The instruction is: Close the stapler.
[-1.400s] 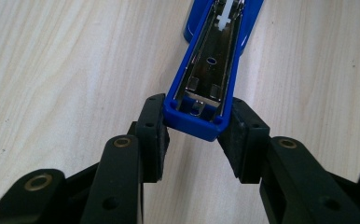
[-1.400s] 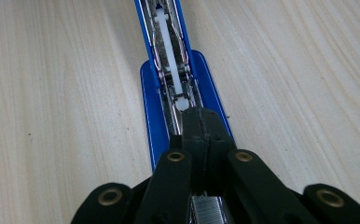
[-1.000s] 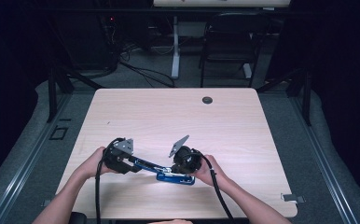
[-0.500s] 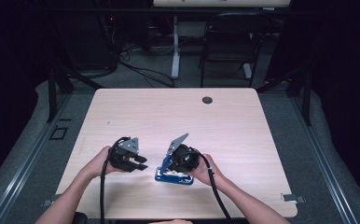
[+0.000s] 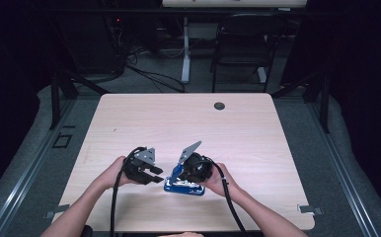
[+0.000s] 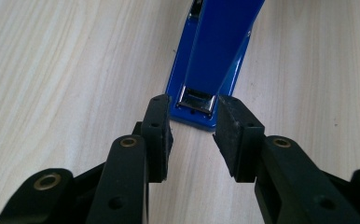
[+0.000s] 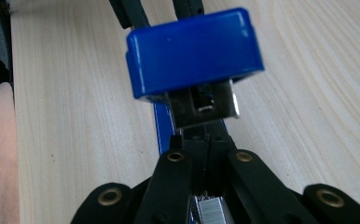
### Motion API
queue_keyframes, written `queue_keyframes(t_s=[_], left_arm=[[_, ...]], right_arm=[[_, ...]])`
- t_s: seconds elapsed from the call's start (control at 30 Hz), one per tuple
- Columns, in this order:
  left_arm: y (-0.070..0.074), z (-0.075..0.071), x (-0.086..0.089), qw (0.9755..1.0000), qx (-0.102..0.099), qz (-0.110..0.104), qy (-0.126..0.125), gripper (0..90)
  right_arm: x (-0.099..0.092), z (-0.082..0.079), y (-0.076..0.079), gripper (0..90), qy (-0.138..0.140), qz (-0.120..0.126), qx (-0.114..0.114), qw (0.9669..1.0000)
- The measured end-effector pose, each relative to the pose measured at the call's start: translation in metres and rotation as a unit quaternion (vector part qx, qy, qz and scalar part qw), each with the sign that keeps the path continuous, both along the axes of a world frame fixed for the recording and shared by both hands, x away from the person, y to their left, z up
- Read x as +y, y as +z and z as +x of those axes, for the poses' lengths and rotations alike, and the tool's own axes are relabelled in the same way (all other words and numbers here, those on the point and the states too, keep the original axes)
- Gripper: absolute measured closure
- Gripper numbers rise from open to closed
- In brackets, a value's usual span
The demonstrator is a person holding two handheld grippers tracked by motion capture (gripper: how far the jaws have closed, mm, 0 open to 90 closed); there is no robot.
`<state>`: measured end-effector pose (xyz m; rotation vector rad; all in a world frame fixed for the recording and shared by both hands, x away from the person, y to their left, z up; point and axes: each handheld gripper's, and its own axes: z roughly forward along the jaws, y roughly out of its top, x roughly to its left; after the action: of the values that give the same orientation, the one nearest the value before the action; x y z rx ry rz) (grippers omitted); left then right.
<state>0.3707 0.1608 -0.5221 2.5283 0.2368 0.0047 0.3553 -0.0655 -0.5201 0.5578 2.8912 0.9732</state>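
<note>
Tool on the right (image 5: 177,178) is pressed together at the rear of the blue stapler (image 5: 183,186), pinching what looks like the metal staple channel at the back end, with a strip of staples (image 7: 213,210) lying just under its jaws in the right gripper view; the stapler's blue cap (image 7: 194,49) stands lifted above them, so the top looks swung open. The left tool (image 5: 155,174) is spread, its pads (image 6: 231,135) to either side of the stapler's front tip and not pressing on it; its jaws have just been closing a little, with nothing caught between them. The stapler sits on the worktop (image 5: 257,138) near the person's edge, between the two hands, its base flat on the wood. I judge it stiff and fairly weighty for its size, painted metal that could slide on a bare pad; the hinged top will swing, so a grip on the arm alone may let the base drop away. Better to take it across the narrow sides of the base, or low at the front tip where the left pads stand.
</note>
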Motion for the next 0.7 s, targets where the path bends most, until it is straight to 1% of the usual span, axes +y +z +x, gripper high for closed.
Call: queue_keyframes(t_s=[0.07,0.1,0.13,0.17,0.2,0.23,0.27,0.33,0.37,0.4,0.43,0.47,0.5,0.57,0.6,0.63,0.67,0.7], left_arm=[[-0.001,0.000,0.000,1.0000,0.000,-0.001,0.004,65.2],[0.000,0.000,0.000,1.0000,-0.002,0.002,0.003,65.2],[-0.001,0.000,-0.002,1.0000,-0.003,0.000,0.003,65.3],[0.000,0.000,-0.003,1.0000,0.001,0.003,-0.002,65.3],[-0.001,-0.001,-0.004,1.0000,-0.004,0.001,0.001,65.4],[-0.001,-0.001,-0.006,1.0000,0.000,0.006,-0.003,65.4],[-0.002,-0.002,-0.007,1.0000,-0.007,0.002,0.004,65.5],[-0.003,-0.002,-0.010,1.0000,-0.006,0.003,0.000,65.9],[-0.003,-0.002,-0.012,1.0000,-0.008,0.002,0.002,66.5],[-0.003,-0.002,-0.013,1.0000,-0.003,0.005,-0.001,67.6],[-0.004,-0.003,-0.015,0.9999,-0.011,0.004,0.001,68.5],[-0.003,-0.002,-0.016,1.0000,-0.005,0.006,-0.005,69.4],[-0.004,-0.003,-0.019,0.9999,-0.012,0.005,0.000,69.9],[-0.005,-0.003,-0.022,0.9999,-0.015,0.004,-0.002,71.8],[-0.004,-0.003,-0.023,0.9999,-0.013,0.008,-0.005,72.0],[-0.005,-0.004,-0.024,0.9998,-0.017,0.006,-0.004,72.8],[-0.005,-0.004,-0.025,0.9997,-0.021,0.011,-0.005,73.9],[-0.005,-0.003,-0.025,0.9998,-0.018,0.009,-0.005,74.2]], right_arm=[[-0.001,0.000,0.001,90.0,0.000,-0.002,-0.002,1.0000],[-0.002,0.000,0.001,90.0,0.000,-0.002,-0.001,1.0000],[-0.002,0.000,0.001,90.0,-0.001,-0.001,-0.002,1.0000],[-0.003,0.000,0.002,90.0,-0.002,0.000,-0.001,1.0000],[-0.003,0.000,0.002,90.0,-0.002,-0.002,-0.001,1.0000],[-0.003,0.000,0.002,90.0,-0.002,-0.003,-0.002,1.0000],[-0.004,-0.001,0.003,90.0,-0.002,-0.003,-0.002,1.0000],[-0.005,-0.001,0.004,90.0,-0.003,-0.004,-0.002,1.0000],[-0.006,-0.001,0.004,90.0,-0.004,-0.004,-0.003,1.0000],[-0.006,-0.001,0.004,90.0,-0.004,-0.003,-0.001,1.0000],[-0.007,-0.001,0.004,90.0,-0.006,-0.002,-0.002,1.0000],[-0.008,-0.001,0.005,90.0,-0.006,-0.004,-0.004,1.0000],[-0.009,0.000,0.005,90.0,-0.006,-0.004,-0.003,1.0000],[-0.010,0.000,0.005,90.0,-0.008,-0.003,-0.002,1.0000],[-0.010,0.000,0.006,90.0,-0.007,-0.005,-0.002,1.0000],[-0.011,0.000,0.006,90.0,-0.007,-0.005,0.000,1.0000],[-0.011,0.000,0.006,90.0,-0.008,-0.005,0.000,1.0000],[-0.012,0.000,0.006,90.0,-0.008,-0.009,0.000,0.9999]])
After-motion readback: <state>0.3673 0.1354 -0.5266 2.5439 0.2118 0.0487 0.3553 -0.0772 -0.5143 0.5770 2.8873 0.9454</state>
